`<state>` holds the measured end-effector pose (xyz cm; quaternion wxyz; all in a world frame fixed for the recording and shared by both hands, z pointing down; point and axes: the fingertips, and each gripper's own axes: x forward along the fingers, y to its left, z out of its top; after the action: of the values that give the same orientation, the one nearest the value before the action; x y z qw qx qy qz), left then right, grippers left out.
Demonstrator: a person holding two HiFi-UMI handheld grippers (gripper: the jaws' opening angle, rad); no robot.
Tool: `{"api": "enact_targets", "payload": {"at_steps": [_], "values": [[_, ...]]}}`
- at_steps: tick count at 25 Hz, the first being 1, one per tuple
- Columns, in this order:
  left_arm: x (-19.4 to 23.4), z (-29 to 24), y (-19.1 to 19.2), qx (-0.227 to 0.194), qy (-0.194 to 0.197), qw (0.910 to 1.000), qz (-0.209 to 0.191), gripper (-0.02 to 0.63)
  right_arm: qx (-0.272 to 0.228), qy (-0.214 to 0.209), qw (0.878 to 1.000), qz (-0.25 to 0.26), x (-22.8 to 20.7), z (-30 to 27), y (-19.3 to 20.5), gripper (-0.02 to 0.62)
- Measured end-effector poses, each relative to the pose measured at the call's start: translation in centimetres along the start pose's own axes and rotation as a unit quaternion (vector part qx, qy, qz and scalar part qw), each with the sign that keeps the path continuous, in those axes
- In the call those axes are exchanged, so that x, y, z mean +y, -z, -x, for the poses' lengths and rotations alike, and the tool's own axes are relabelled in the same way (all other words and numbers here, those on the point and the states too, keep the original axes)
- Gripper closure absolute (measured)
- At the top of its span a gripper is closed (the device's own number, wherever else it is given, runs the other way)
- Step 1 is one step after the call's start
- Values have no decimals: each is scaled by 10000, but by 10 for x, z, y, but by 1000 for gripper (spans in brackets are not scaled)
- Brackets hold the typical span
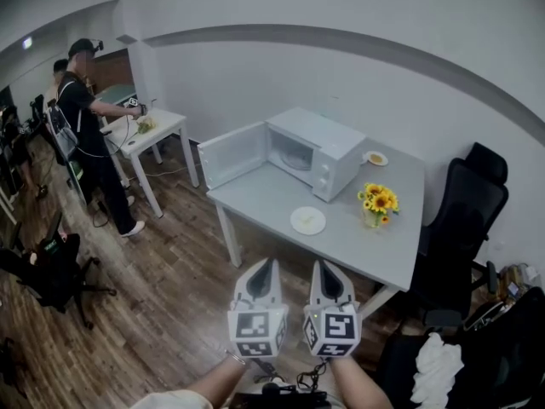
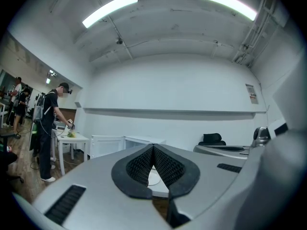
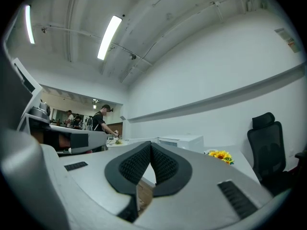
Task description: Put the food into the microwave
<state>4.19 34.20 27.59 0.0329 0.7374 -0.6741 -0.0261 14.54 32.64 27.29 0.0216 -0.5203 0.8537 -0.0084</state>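
Observation:
A white plate (image 1: 307,221) with a small bit of food rests on the grey table (image 1: 272,190), in front of the white microwave (image 1: 313,150). The microwave door (image 1: 233,153) hangs wide open to the left. My left gripper (image 1: 269,265) and right gripper (image 1: 321,267) hover side by side over the floor, short of the table's near edge. Both are shut with fingertips touching and hold nothing. In the left gripper view the plate (image 2: 155,177) peeks through below the closed left gripper (image 2: 153,148). The right gripper (image 3: 151,145) points toward the microwave (image 3: 183,140).
A vase of sunflowers (image 1: 378,203) and a small dish (image 1: 375,158) stand on the table's right part. A black office chair (image 1: 464,220) sits to the right. A person (image 1: 89,135) works at a white side table (image 1: 157,130) far left.

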Motion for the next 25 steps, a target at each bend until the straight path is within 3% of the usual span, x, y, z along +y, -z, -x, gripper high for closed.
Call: {"api": "enact_targets", "payload": {"at_steps": [15,25], "values": [[7,-63,12,170,-164,9997,20,603,234,-31,9997,-60,-34,-61,15,578],[32,-116,26,191,-5,9998,114,603,270,170,9995,0,-46,-114,33,578]]}}
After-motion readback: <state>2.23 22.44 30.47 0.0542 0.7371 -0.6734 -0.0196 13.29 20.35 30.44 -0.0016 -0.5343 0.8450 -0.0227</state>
